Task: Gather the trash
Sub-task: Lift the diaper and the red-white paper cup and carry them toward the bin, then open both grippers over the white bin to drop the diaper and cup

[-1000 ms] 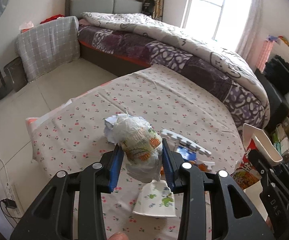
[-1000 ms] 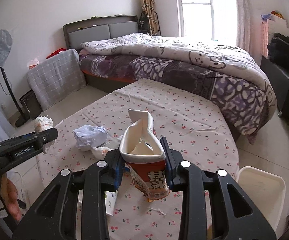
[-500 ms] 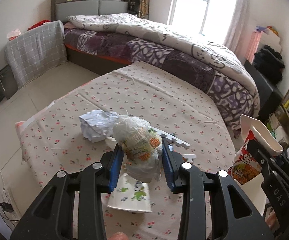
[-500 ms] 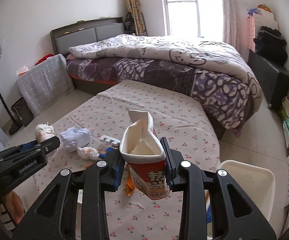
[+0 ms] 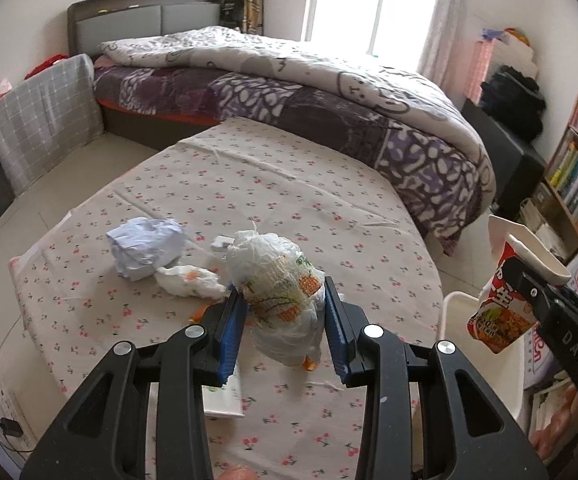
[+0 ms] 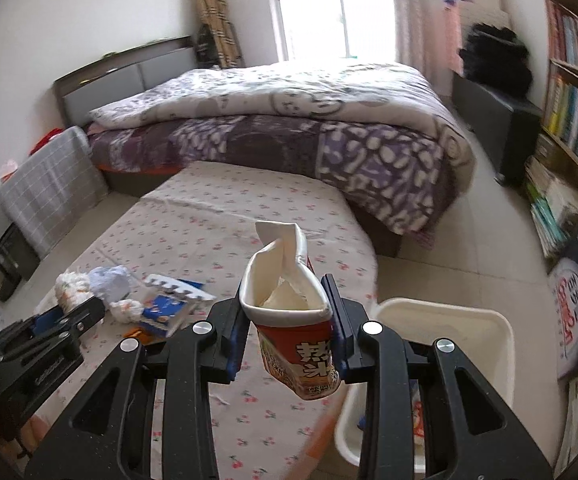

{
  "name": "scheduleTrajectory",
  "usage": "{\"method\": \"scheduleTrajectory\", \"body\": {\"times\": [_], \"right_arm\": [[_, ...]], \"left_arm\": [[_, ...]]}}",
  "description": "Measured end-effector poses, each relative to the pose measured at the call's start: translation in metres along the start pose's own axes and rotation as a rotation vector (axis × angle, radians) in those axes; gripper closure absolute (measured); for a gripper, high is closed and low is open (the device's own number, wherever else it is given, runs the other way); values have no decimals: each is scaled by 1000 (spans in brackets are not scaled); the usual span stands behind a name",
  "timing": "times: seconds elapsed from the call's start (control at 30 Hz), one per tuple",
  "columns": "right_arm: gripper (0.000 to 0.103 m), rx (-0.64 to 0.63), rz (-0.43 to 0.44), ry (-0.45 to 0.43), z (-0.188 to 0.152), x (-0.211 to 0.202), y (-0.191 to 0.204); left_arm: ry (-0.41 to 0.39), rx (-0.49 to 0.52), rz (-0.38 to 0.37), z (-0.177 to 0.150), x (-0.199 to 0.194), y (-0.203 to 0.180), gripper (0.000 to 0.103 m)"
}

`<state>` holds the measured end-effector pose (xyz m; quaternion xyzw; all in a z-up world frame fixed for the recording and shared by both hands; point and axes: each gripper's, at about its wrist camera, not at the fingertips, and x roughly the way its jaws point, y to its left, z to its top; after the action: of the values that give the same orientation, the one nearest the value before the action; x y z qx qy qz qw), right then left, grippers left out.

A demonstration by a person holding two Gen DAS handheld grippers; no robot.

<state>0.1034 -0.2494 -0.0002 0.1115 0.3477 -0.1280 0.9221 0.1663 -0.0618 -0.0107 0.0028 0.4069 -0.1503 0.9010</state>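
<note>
My left gripper [image 5: 285, 320] is shut on a crumpled white plastic bag with orange and green print [image 5: 279, 280], held above the floral-cloth table [image 5: 249, 184]. A squashed red instant-noodle cup [image 6: 293, 312] is clamped in my right gripper [image 6: 287, 320], just left of the white trash bin [image 6: 449, 320] beside the table's right edge. In the left wrist view the right gripper and its cup [image 5: 505, 296] hang at the far right over the bin [image 5: 455, 300]. In the right wrist view the left gripper with its bag [image 6: 69, 288] shows at the left.
On the table lie a crumpled pale-blue paper [image 5: 145, 246], a small white wad [image 5: 187, 282], a white foam puzzle strip [image 6: 177, 286] and a flat carton [image 5: 225, 396]. A bed [image 5: 289, 80] stands behind, a bookshelf [image 6: 569, 100] at the right.
Both grippers have swung to the right with their loads. The bin has come into fuller view under the right gripper, and the table trash has slid leftward in both views.
</note>
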Motion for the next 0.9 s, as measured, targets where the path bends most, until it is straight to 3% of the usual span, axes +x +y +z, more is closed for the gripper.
{"method": "scheduleTrajectory", "body": {"times": [0.53,0.63,0.8,0.9], "right_arm": [[66,244,-166,85,-5,-9,-109],[60,277,-185,84,-8,-15,-124],[29,331,-238,47,-10,-28,-148],[27,361,-262,29,-10,-35,-162]], "left_arm": [[38,143,-74,-27,10,-82,66],[51,175,-90,-36,13,-99,66],[67,215,-125,-46,14,-127,66],[72,238,-148,-51,14,-145,66]]}}
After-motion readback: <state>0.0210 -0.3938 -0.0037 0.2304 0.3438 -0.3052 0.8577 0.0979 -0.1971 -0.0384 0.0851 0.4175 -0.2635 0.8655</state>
